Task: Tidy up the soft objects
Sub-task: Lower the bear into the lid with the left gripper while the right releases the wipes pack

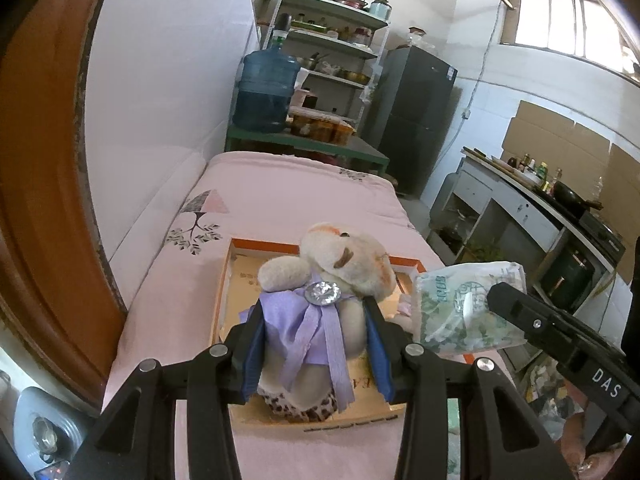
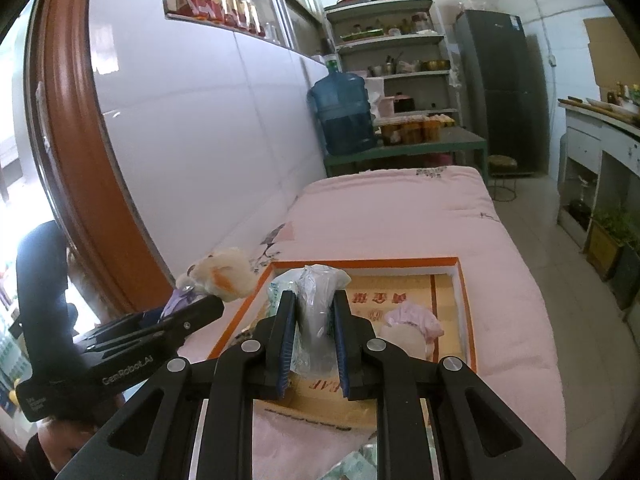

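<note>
My left gripper (image 1: 314,320) is shut on a cream plush bear (image 1: 340,264) with a lilac bow, held above the near end of the orange-rimmed cardboard box (image 1: 260,245). The bear also shows in the right wrist view (image 2: 222,270), left of the box (image 2: 464,280). My right gripper (image 2: 314,308) is shut on a plastic tissue pack (image 2: 316,300), held over the box's near left part. In the left wrist view the pack (image 1: 468,304) hangs to the right of the bear. A small plush with a pink cap (image 2: 410,326) lies inside the box.
The box sits on a pink quilt-covered bed (image 2: 400,208) against a white wall. Beyond its far end stand a green table with a blue water jug (image 1: 266,90), shelves and a dark fridge (image 1: 416,120). A kitchen counter (image 1: 532,200) runs along the right.
</note>
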`<state>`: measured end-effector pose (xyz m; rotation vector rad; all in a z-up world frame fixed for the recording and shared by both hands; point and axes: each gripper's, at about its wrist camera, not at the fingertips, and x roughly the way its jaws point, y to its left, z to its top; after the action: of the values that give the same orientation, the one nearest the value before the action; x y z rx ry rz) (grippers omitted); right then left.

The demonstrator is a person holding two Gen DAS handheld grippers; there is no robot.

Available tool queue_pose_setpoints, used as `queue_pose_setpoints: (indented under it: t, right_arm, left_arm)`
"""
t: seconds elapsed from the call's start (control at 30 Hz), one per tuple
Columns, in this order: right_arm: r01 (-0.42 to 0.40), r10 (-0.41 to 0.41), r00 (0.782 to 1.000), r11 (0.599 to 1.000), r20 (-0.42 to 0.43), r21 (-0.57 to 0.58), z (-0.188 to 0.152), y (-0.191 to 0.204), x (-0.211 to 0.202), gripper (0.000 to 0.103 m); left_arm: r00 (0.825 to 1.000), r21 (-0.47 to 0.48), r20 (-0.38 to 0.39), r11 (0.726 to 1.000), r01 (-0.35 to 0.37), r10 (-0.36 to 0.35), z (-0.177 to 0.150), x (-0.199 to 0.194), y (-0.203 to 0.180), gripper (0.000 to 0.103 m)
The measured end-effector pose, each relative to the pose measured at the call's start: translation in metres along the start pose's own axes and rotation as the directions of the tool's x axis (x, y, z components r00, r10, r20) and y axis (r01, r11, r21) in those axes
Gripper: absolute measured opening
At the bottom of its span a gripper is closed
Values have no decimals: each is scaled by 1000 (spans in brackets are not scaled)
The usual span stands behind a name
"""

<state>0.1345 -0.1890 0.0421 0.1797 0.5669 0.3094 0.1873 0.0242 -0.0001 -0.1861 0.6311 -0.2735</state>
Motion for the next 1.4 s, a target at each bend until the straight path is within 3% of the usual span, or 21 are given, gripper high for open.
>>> queue_pose_setpoints:
  t: [0.57, 0.93, 1.07, 1.4]
  right_arm:
    - [1, -1, 998, 1000, -56, -8, 28, -13, 57, 18]
    - [42, -41, 992, 999, -118, 9, 39, -34, 104, 18]
    - [81, -78, 985, 997, -151, 11, 44, -45, 122, 18]
    - [87, -63, 966, 993, -251, 83, 44, -71, 160, 18]
  left_arm:
    - [997, -55, -74, 998, -36, 32, 24, 52, 33, 44]
    - [990, -44, -134, 998, -40, 33, 33, 97, 30, 44]
    - [985, -48, -171, 998, -38, 30, 34, 116, 28, 44]
    - [974, -45, -224, 998, -47, 36, 33, 145, 28, 44]
